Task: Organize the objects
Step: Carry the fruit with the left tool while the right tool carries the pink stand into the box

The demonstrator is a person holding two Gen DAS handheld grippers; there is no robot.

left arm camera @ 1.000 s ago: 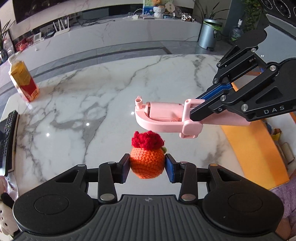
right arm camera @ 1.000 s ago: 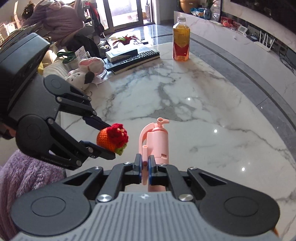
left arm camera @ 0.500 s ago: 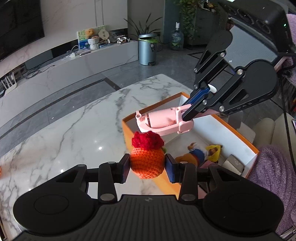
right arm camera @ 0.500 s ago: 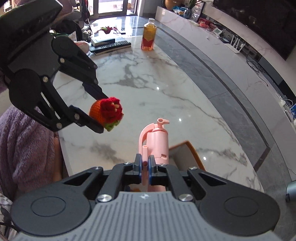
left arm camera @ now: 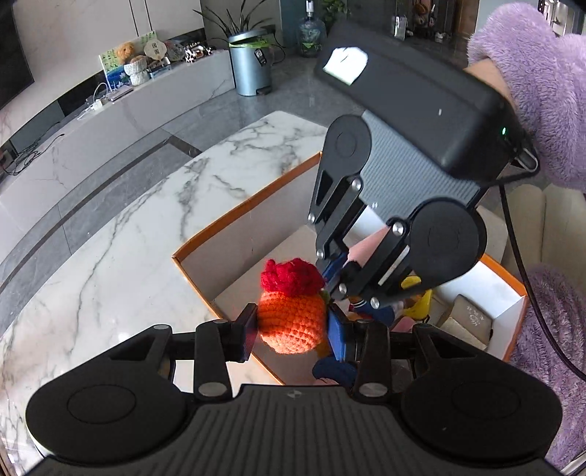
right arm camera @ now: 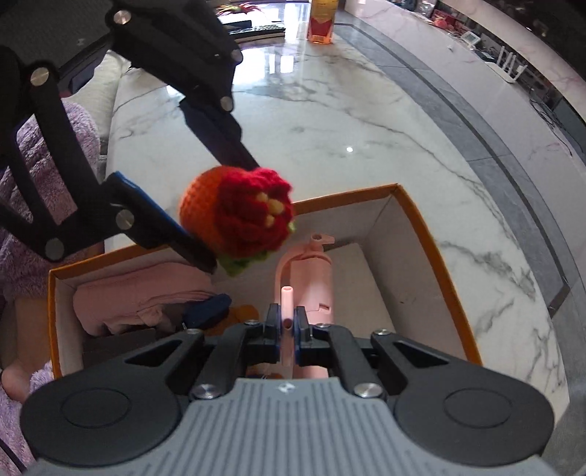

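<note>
Left gripper (left arm camera: pixel 292 327), fingers clamped on either side of an orange crocheted ball (left arm camera: pixel 292 322) with a red knitted top; the ball is held in the air over the near corner of an orange-rimmed box (left arm camera: pixel 241 208) whose walls are white inside. Right gripper (right arm camera: pixel 287 327), fingers closed on the thin handle of a pink toy (right arm camera: pixel 311 283), which points forward and hangs inside the box (right arm camera: pixel 432 249) above its pale floor. In the right wrist view the ball (right arm camera: pixel 238 216) appears above and to the left of the pink toy, apart from it, with yellow stitches at the centre of its red top and a green fringe beneath. In the left wrist view the right gripper (left arm camera: pixel 338 272) is just beyond the ball, at the box opening. The box stands on a marble table (left arm camera: pixel 128 256) and already contains pink cloth (right arm camera: pixel 139 296), a dark blue item (right arm camera: pixel 208 309) and a yellow piece (left arm camera: pixel 417 298). A bottle (right arm camera: pixel 320 22) stands at the table's far end.
</note>
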